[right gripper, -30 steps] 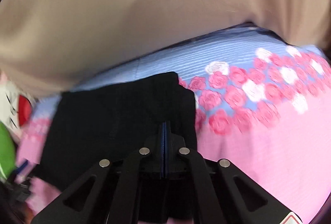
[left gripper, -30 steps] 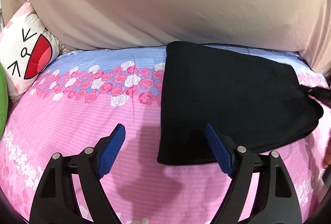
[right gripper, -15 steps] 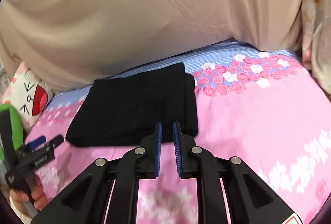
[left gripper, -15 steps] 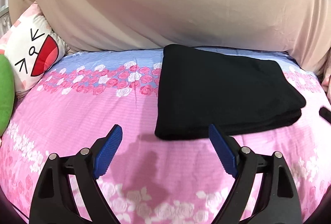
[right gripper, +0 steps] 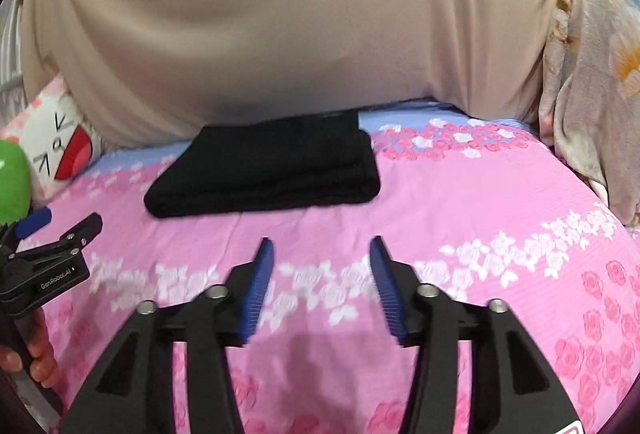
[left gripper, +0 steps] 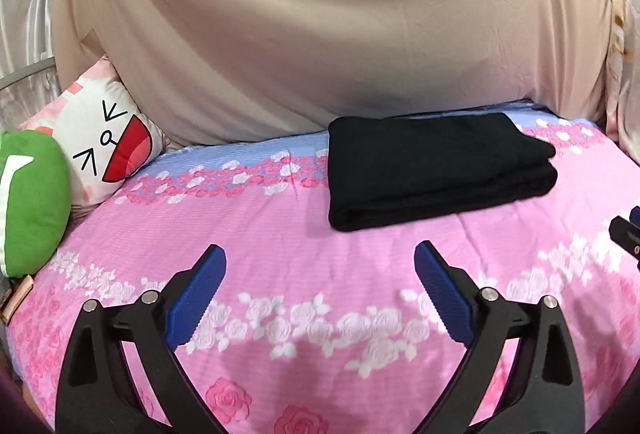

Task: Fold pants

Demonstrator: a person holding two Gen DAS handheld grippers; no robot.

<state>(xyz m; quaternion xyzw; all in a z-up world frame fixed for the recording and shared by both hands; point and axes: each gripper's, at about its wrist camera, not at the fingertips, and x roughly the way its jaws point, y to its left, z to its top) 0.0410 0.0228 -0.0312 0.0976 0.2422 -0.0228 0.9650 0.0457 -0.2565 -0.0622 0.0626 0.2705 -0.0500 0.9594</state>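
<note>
Right wrist: tongs (right gripper: pixel 322 248) now parted, off pants (right gripper: pixel 268 165).

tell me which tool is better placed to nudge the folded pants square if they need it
Right, marginally. The right tool is open and faces the black pants almost head-on. The left tool, also open, has them off to its right. Neither touches them.

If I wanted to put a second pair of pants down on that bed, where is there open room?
The pink sheet lies bare right of the folded black pants, up to the floral blanket. Another bare strip runs between the pants and both open tools, left and right. The left end is crowded by the cartoon pillow and green cushion.
</note>
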